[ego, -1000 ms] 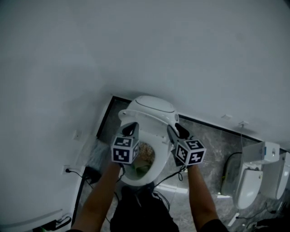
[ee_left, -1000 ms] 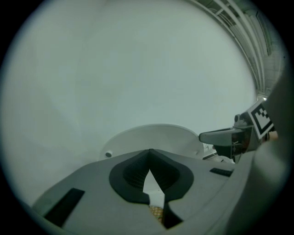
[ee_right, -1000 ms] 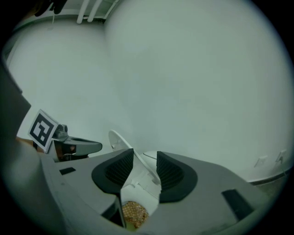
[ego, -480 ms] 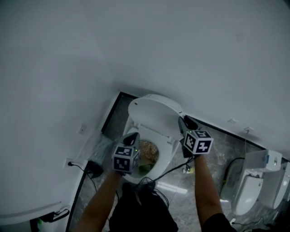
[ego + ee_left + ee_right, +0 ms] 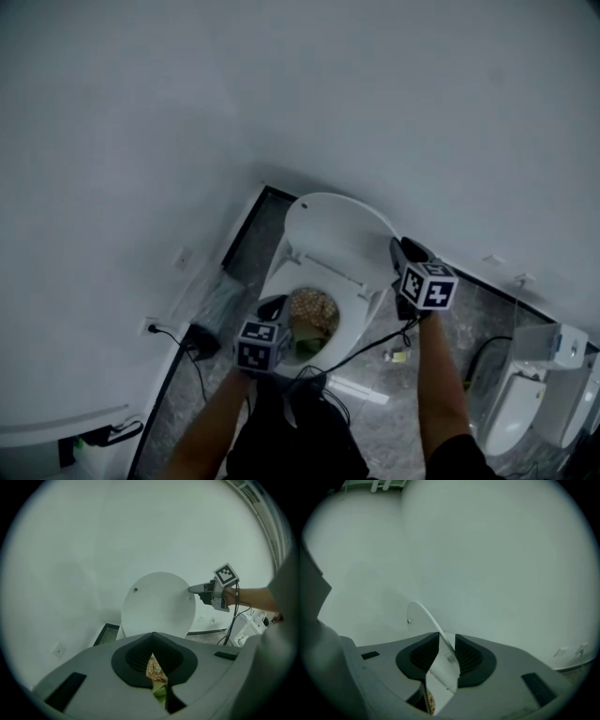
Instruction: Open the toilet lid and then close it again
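Hanging idle over the toilet's front rim, the left gripper point(image 5: 273, 307) is clenched on nothing, probably kept clear so the lid can swing freely. Its forearm reaches forward, with the nose angled down at the bowl point(image 5: 356, 315). Farther on, the right gripper point(image 5: 404, 253) is clamped on the right edge of the toilet lid point(image 5: 342, 230), likely to steer it. That arm stretches out, dipping slightly. The lid stands raised at the toilet's back edge, near the wall point(image 5: 375, 94).
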A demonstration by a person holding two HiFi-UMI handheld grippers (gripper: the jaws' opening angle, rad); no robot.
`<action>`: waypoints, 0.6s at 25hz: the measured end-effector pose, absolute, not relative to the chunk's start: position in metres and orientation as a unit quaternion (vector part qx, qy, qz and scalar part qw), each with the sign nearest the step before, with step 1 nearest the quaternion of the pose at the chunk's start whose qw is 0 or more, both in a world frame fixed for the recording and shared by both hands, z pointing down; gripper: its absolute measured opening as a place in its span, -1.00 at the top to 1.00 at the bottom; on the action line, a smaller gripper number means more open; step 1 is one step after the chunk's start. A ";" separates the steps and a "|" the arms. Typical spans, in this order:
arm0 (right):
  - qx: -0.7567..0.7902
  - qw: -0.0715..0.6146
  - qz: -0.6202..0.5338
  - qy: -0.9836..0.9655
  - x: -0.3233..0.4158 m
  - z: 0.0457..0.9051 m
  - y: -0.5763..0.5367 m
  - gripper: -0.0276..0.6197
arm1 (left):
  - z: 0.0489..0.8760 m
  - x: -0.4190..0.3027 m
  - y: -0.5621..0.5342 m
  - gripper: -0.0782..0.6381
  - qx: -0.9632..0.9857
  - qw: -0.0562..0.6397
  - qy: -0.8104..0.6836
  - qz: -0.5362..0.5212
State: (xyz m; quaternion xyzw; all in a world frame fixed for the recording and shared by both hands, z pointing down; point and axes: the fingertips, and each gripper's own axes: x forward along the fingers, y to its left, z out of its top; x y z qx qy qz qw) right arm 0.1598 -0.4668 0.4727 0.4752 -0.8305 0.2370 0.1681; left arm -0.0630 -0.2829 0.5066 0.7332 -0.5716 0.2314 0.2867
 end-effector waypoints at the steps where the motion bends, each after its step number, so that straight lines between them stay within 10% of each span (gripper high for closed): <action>1: 0.478 0.164 0.233 -0.831 0.160 0.470 -0.465 0.56 | 0.507 -0.063 -0.280 0.76 0.733 0.288 -0.571 0.232; 15: 0.461 0.189 0.186 -0.847 0.157 0.474 -0.466 0.43 | 0.522 -0.063 -0.236 0.76 0.725 0.303 -0.565 0.251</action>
